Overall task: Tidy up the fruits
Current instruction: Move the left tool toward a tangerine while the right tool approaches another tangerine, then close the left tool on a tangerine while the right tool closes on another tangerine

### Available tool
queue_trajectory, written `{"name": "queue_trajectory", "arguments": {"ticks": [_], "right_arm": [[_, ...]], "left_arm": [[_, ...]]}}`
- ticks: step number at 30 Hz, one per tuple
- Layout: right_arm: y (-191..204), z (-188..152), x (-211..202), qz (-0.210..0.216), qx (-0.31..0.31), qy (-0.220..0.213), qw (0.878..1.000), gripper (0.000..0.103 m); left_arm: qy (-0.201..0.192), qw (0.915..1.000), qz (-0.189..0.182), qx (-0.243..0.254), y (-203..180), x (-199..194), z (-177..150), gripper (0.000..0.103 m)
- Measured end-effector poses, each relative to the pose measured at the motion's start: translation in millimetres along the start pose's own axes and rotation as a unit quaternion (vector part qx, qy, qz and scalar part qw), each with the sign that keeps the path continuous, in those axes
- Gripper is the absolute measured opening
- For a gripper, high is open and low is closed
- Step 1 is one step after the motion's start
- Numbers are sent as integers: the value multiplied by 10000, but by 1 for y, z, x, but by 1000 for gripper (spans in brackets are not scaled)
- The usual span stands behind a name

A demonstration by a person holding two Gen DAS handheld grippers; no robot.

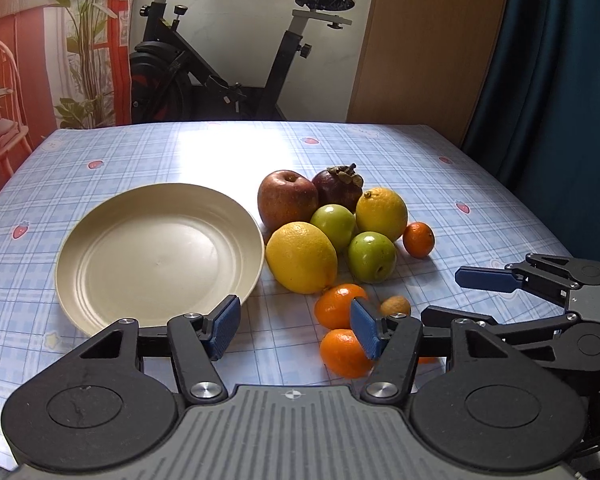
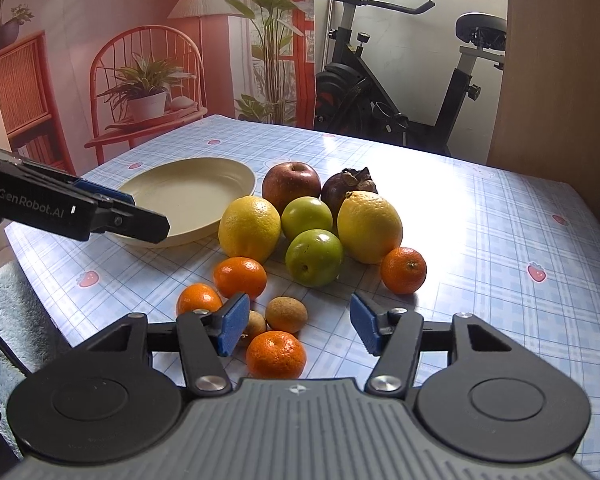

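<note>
The fruits point(image 2: 312, 236) sit in a loose heap on the table point(image 2: 500, 240), just right of the bare plate point(image 1: 156, 256). The left gripper point(image 1: 295, 330) and right gripper point(image 2: 300, 324) hover near the mandarins point(image 2: 240, 276), fingers apart, gripping nothing.

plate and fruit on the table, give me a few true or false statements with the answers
1. The plate has no fruit on it. True.
2. The red apple sits in front of the lemons. False: it lies behind them, near the plate's rim.
3. Two green fruits lie between the two lemons. True.
4. The right gripper holds a mandarin. False: its fingers are apart and touch nothing.
5. Only one mandarin is on the table. False: four are in view.
</note>
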State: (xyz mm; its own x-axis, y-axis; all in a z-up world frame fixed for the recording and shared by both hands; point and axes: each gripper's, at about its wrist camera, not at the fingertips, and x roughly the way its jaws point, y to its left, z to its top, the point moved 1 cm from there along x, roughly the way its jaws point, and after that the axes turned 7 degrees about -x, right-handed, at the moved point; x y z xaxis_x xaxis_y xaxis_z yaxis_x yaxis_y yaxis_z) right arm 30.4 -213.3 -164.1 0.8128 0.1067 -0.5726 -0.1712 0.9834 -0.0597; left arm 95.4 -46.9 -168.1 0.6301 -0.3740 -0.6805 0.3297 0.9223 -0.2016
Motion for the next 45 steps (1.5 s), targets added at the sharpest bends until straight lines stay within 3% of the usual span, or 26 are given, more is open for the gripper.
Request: {"name": "queue_trajectory", "arguments": {"ticks": [6, 19, 23, 29, 38, 45], "right_arm": [[-9, -4, -2, -99, 316, 29, 9994, 55], [-15, -9, 0, -188, 644, 118, 9977, 55], [-13, -8, -1, -160, 626, 122, 9978, 55], [-8, -5, -1, -25, 610, 104, 9981, 55], [13, 17, 13, 384, 265, 90, 9989, 55], [43, 35, 49, 467, -424, 299, 9976, 55]], "left_arm": [[518, 9973, -503, -142, 2, 24, -3, 61], [1004, 9920, -754, -132, -3, 46, -12, 58], [1085, 9913, -718, -219, 0, 51, -15, 43], [847, 9934, -529, -557, 14, 40, -11, 42], [-55, 9980, 34, -626, 35, -4, 7, 42], [-158, 9948, 265, -971, 59, -11, 12, 42]]}}
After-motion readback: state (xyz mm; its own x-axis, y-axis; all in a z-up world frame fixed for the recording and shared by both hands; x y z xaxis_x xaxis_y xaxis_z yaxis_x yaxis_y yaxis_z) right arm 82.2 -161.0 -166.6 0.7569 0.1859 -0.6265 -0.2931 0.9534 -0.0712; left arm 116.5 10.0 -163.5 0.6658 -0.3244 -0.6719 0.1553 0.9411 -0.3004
